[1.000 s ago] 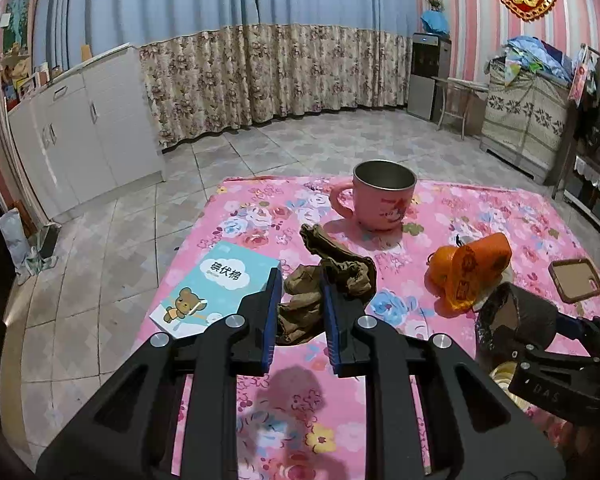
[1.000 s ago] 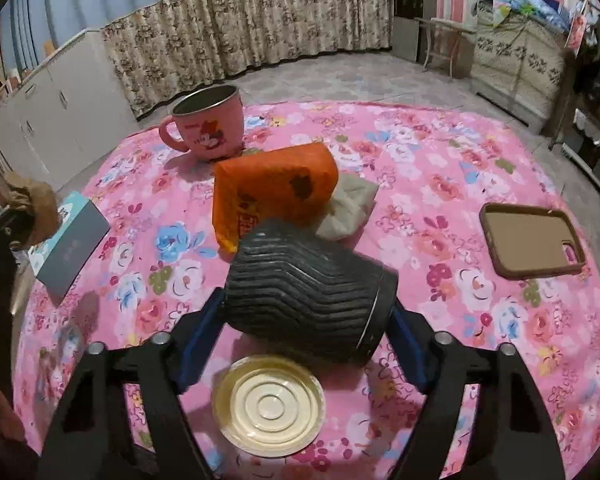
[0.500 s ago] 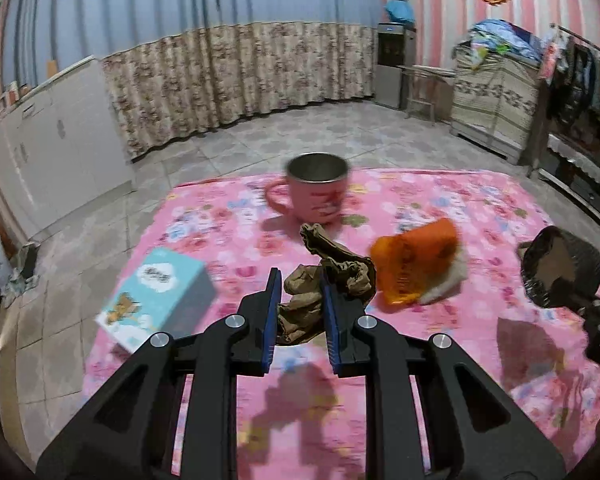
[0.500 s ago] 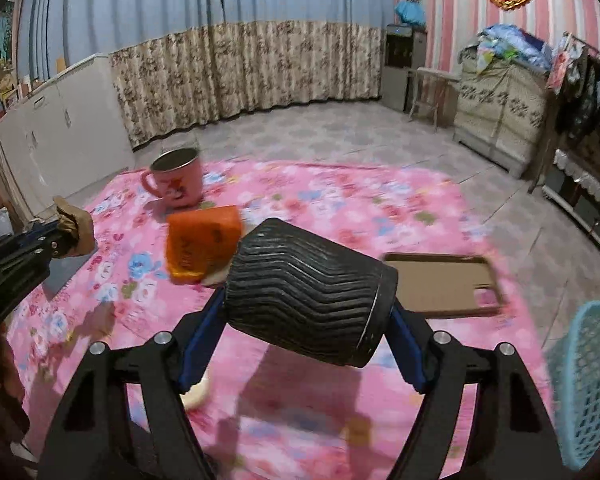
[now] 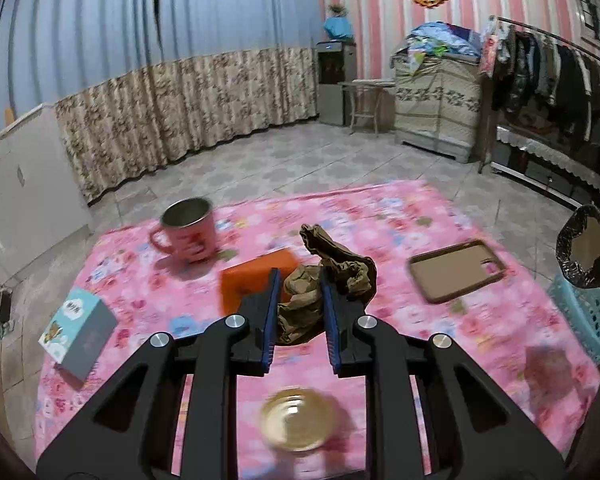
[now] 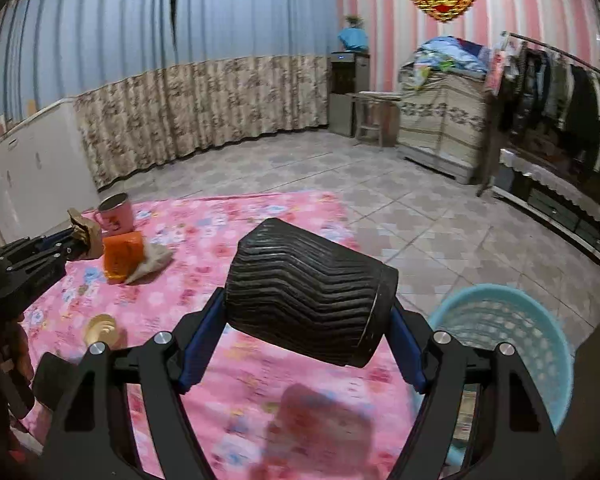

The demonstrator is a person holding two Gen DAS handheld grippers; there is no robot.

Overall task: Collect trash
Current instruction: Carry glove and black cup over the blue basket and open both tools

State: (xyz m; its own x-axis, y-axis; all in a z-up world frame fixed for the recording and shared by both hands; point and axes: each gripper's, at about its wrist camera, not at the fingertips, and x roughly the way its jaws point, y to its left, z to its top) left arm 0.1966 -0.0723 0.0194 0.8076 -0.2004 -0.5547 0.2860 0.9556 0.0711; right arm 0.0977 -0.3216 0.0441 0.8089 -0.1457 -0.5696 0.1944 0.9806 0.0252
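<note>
Right gripper [image 6: 304, 344] clamps one black cup [image 6: 308, 300] by the table edge [image 6: 352, 236], basket [image 6: 500, 332] lower right. Left gripper [image 5: 298, 312] pinches one paper wad [image 5: 304, 308] mid-frame.

We see bare tiled floor [image 6: 440, 220] lying open beyond the pink tablecloth's [image 6: 236, 220] far edge and above the blue basket [image 6: 512, 320]. On the cloth, the pink mug [image 5: 188, 232], orange packet [image 5: 256, 284], phone case [image 5: 456, 276], blue box [image 5: 78, 328] and round lid [image 5: 298, 424] leave only gaps between them.
</note>
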